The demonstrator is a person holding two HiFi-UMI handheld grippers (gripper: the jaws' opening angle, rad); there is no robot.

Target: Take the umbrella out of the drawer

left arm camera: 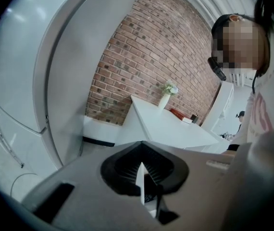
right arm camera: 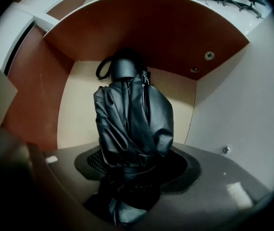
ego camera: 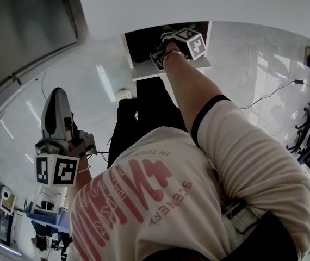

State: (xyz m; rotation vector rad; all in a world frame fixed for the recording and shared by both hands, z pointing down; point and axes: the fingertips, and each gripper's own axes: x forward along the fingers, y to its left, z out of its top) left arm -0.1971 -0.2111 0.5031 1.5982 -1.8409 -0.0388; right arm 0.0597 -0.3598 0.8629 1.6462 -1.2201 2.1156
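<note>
looks like the right gripper point(right arm camera: 130, 170) is already pinching the black umbrella point(right arm camera: 133, 114) inside the drawer point(right arm camera: 146, 37), only the lifting out left, left gripper point(left arm camera: 146, 174) pressed together, empty, well away from the drawer

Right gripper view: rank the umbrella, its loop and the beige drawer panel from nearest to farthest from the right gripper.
1. Umbrella, centre, between the fingers.
2. Loop, at its far end, upper left.
3. Beige panel, behind both.

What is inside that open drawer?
A folded black umbrella, standing between the jaws of the right gripper, which grip it. It covers part of the drawer floor, so anything lying beneath it cannot be seen.
</note>
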